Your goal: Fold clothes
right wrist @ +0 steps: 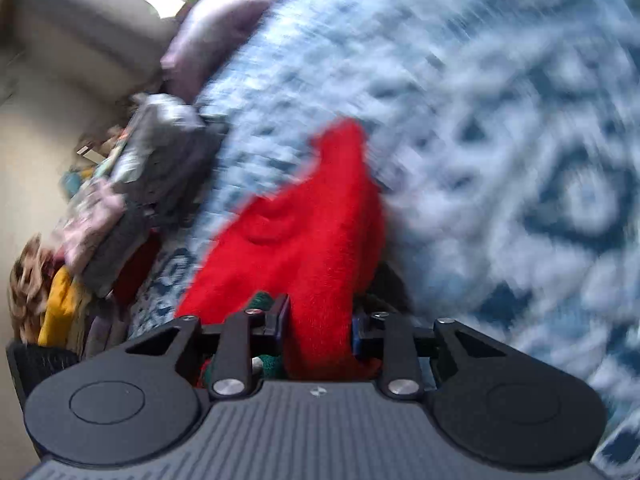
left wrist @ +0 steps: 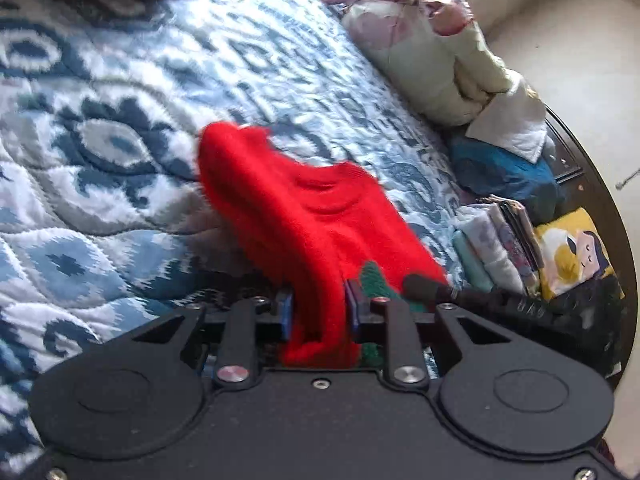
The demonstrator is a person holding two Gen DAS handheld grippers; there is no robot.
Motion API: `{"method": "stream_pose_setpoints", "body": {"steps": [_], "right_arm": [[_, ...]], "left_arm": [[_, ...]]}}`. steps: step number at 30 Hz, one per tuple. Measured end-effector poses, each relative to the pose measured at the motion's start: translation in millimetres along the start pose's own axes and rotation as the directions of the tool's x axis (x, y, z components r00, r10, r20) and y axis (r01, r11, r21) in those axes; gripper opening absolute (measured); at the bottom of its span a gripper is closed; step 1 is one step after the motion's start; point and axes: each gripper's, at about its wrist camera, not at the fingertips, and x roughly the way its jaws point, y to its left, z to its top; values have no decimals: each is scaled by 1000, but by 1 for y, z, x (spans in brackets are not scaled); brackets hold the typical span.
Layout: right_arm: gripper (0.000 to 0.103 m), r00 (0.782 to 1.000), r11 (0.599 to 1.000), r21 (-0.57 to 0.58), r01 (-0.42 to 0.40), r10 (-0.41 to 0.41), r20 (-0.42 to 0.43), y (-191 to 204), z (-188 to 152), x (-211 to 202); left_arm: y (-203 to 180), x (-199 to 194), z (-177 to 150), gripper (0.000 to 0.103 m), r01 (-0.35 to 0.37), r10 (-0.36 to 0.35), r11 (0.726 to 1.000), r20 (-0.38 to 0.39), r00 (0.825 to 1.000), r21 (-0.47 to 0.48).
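- Red knit sweater point(left wrist: 320, 216), one item, with a green knit motif near the lower edge; held between both grippers and trailing onto the blue-and-white quilted bedspread point(left wrist: 120, 128).
- Left gripper point(left wrist: 320, 312): jaws closed on a thick bunched fold of the red knit, the blue pads pressing it from both sides.
- Right gripper point(right wrist: 320, 320): jaws likewise clamped on a gathered fold of the same sweater point(right wrist: 304, 248); some green knit shows just beside the left pad.
- Position: cloth rises from each pair of jaws and runs forward and down to the bedspread point(right wrist: 500, 120), its far end lying there in a soft hump. The neckline curve shows mid-garment in both views.
- Handling, as judged: light, soft and limp; fuzzy knit, so unlikely to slip from the pads, but stretchy and prone to sag or snag.
- Where to hold, as judged: at hem corners or shoulder seams, one layer's edge in each gripper, so the panel hangs flat; the present bunched grips look too deep for a clean crease.
- Surroundings: stack of folded clothes point(left wrist: 504, 248) at the bed's edge, with a rumpled pale bundle point(left wrist: 432, 52) beyond it; right view is motion-blurred, and its pile of garments point(right wrist: 132, 184) is indistinct.
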Motion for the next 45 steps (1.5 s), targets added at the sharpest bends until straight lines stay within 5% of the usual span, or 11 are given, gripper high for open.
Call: {"method": "stream_pose_setpoints", "body": {"steps": [4,6,7,9,15,21,25,29,33,40,45], "right_arm": [[29,1000,971,-238,17,-15,13,38,27,-16],[31,990,958,-263,119,-136,-48,34,41,-7],[41,978,949,-265,171,-197,-73,30,45,-2],[44,955,930,-267,253,-285,-86,21,44,1],[53,968,946,-220,237,-248,-25,4,32,-18],[74,964,959,-181,220,-242,-114,-14,32,14],[74,953,962,-208,177,-220,-207,-22,18,39],[46,969,975,-202,94,-136,-208,-22,4,40],[30,983,990,-135,40,-63,-172,-26,3,24],[29,998,998,-23,-55,55,12,-13,22,9],[29,978,995,-5,-99,98,184,8,61,20]], "left_arm": [[-22,4,-27,32,6,-5,1000,-106,994,4],[-18,12,-37,53,-9,10,1000,-169,986,3],[-13,12,-39,53,-34,33,999,-160,987,-2],[2,8,-38,54,-53,47,998,-162,986,-33],[32,-8,-20,57,-123,115,988,-80,990,-93],[43,11,-34,65,-43,5,977,-179,984,-209],[34,34,-51,65,17,-54,979,-180,982,-203],[31,43,-48,31,53,-72,984,-106,992,-172],[27,36,-23,26,98,-105,992,-93,990,-82],[13,23,64,26,148,-140,980,-69,988,136],[7,26,136,26,145,-142,963,-28,989,229]]}}
